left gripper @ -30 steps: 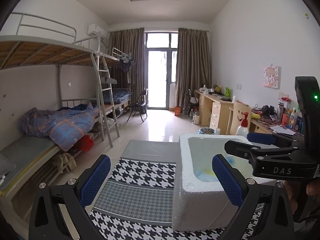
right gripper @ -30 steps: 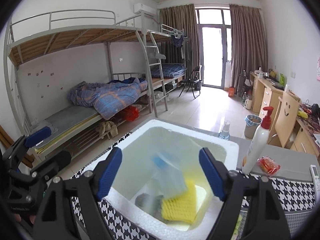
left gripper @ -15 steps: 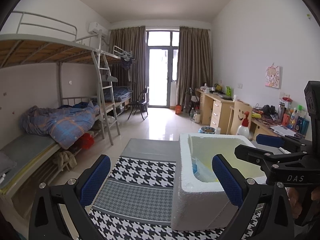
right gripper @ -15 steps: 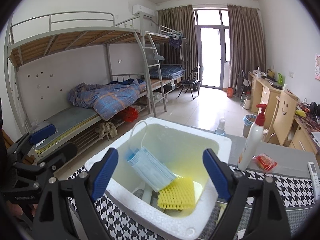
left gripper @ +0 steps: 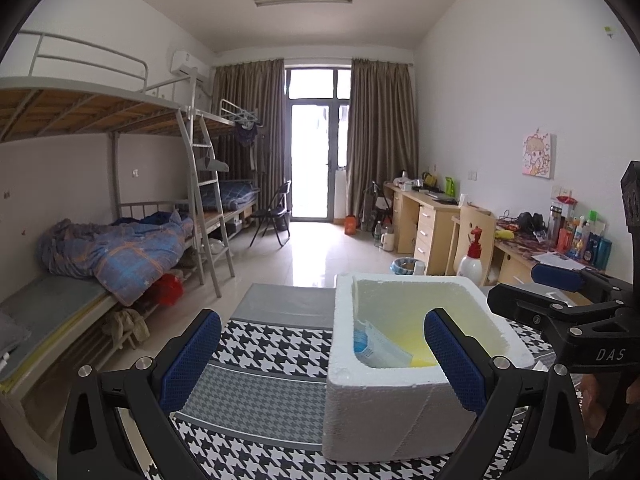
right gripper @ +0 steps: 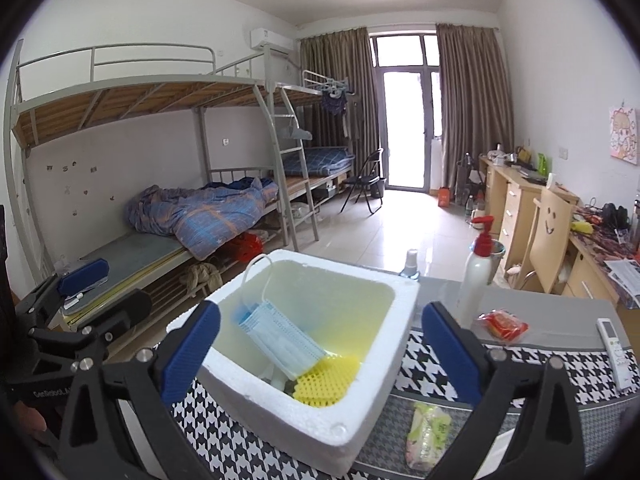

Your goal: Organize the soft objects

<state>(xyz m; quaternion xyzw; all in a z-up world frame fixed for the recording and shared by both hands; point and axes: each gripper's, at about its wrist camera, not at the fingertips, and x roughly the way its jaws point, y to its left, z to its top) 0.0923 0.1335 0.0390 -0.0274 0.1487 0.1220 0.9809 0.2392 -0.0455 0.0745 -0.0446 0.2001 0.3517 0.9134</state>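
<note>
The right claw point(right gripper: 320, 354), jaws opening with nothing held between them, hangs over the foam box point(right gripper: 384, 364). The tissue pack point(right gripper: 426, 432) lies just below-right on the surface, long axis toward the camera, nearer this claw. The left claw point(left gripper: 322, 360) is released and empty.

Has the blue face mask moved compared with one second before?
Yes. The blue face mask dropped from between the right gripper's opening jaws into the foam box, beside the yellow sponge.
</note>
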